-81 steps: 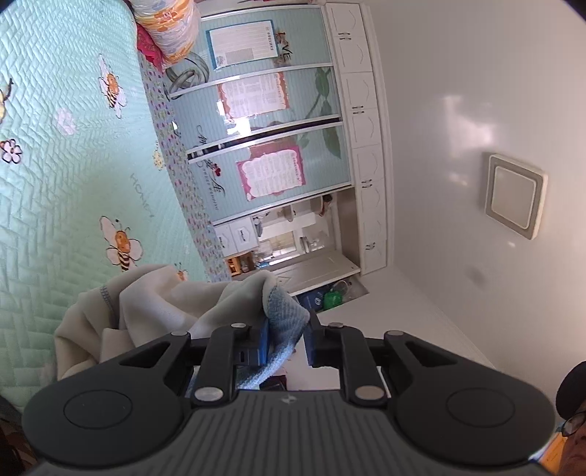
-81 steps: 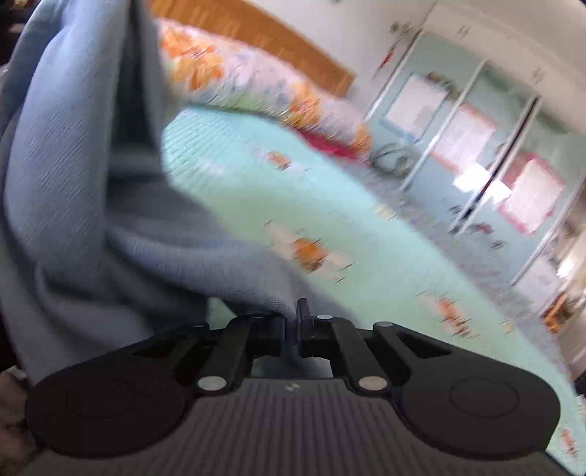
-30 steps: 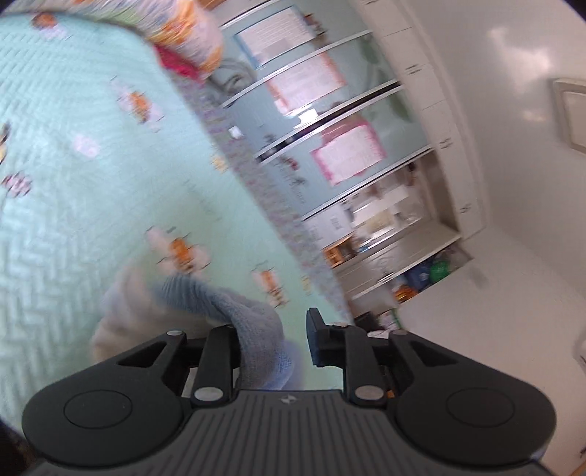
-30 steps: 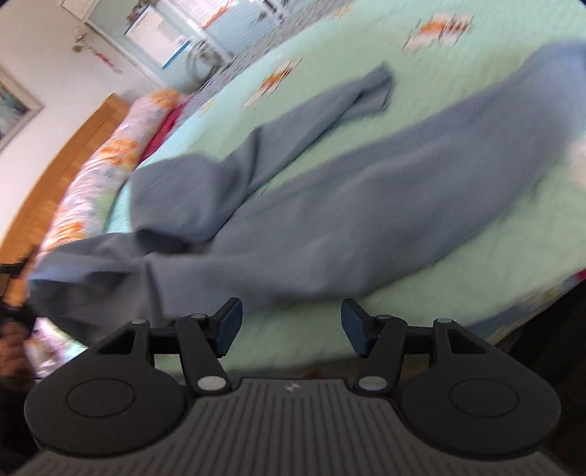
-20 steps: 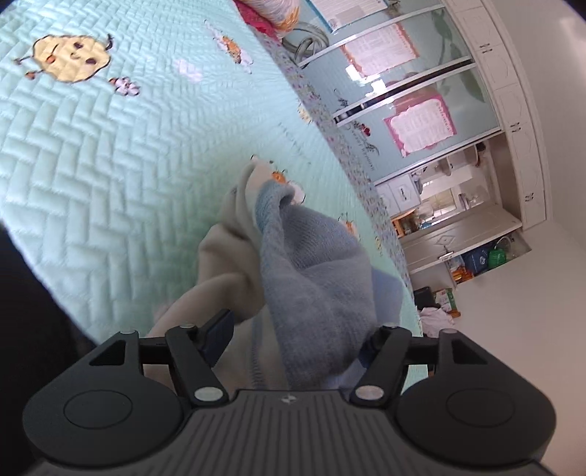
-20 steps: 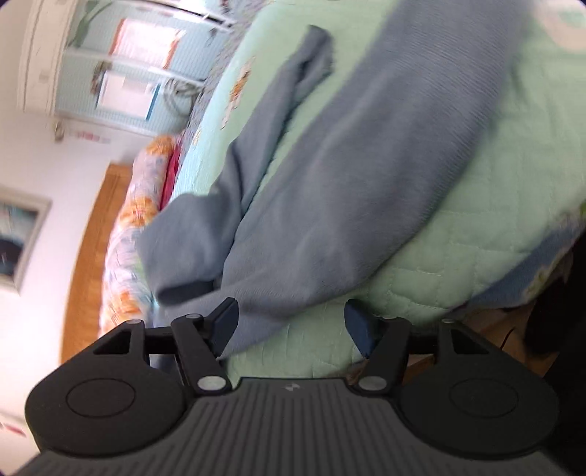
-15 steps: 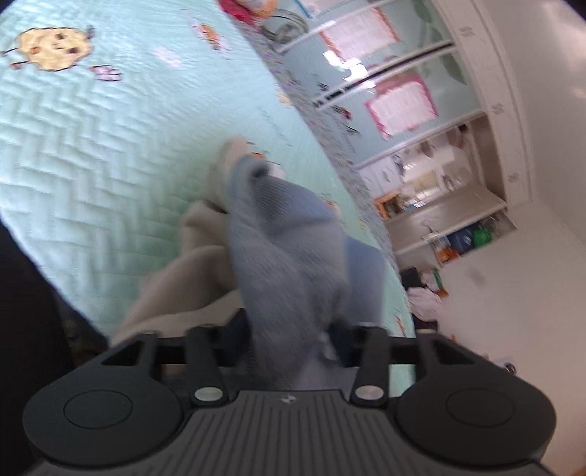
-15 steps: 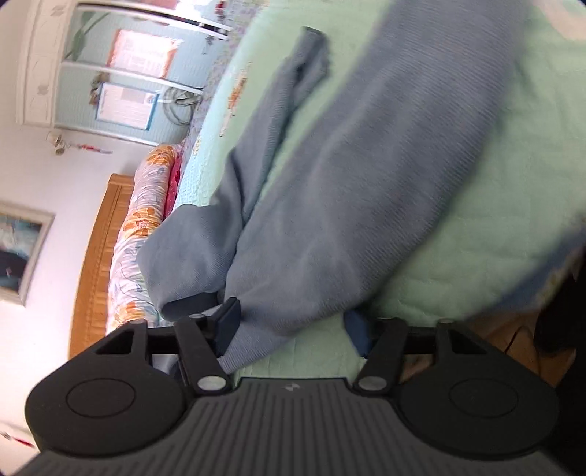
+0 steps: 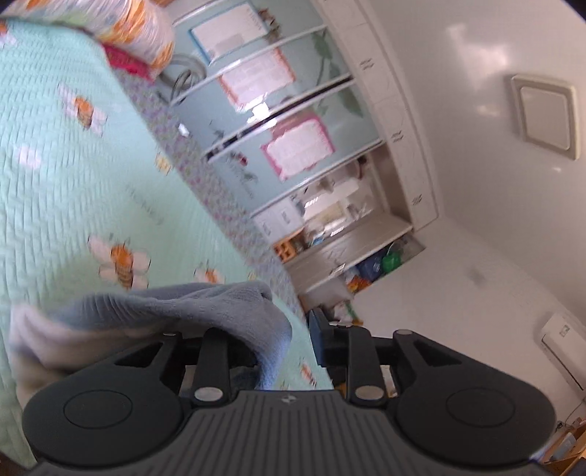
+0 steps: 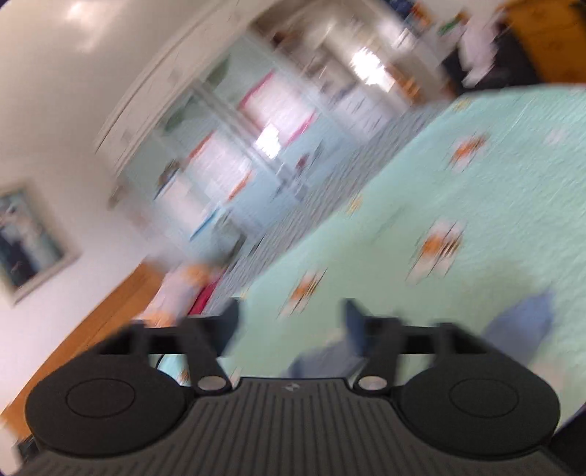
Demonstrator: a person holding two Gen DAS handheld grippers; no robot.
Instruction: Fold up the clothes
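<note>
Nearest you, your left gripper (image 9: 285,338) stands with a gap between its fingers, and a fold of the blue sweater (image 9: 219,304) drapes over its left finger and down into that gap; whether the pads pinch it you cannot tell, though the cloth hangs as if hooked there to be lifted by its edge. Your right gripper (image 10: 291,322) is spread wide and holds nothing, its view badly smeared; blue cloth (image 10: 523,318) lies on the bedspread just beyond its right finger.

Beside the blue fold a cream garment (image 9: 33,337) is bunched on the green bee-print bedspread (image 9: 73,190), close enough that, in my judgement, it could snag in any fold; further off a floral pillow (image 9: 121,22) lies at the bed's head; beyond stands the wardrobe (image 9: 278,121), clear of your work.
</note>
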